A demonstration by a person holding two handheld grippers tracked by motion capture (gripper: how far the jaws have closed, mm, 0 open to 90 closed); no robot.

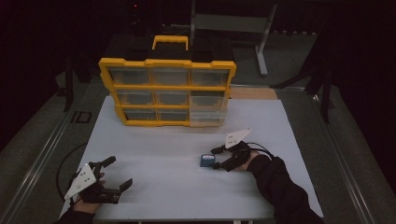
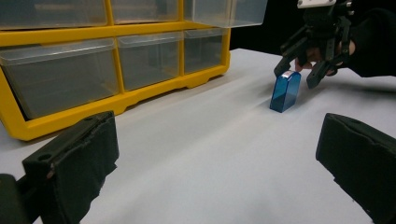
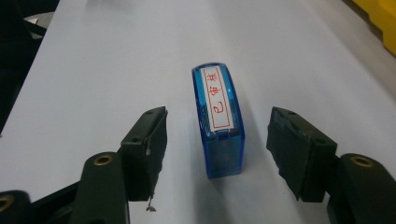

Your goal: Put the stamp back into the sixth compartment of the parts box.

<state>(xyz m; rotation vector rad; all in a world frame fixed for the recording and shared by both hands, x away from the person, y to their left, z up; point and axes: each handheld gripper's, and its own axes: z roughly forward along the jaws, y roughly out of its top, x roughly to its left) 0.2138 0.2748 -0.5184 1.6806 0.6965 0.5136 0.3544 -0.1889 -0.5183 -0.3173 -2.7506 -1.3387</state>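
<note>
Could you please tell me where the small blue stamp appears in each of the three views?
High view: blue stamp right of centre on the white table, at the right hand-held gripper.
Left gripper view: upper right, standing upright.
Right gripper view: centre, between the open jaws, untouched.
Shared landmark: yellow drawer organizer.

Left hand-held gripper point(image 1: 113, 173) rests low near the desk point(image 1: 177, 186) edge, jaws spread wide and empty. Right hand-held gripper point(image 1: 215, 157) reaches leftward from a dark sleeve point(image 1: 280, 186), jaws half apart, pressing nothing.
</note>
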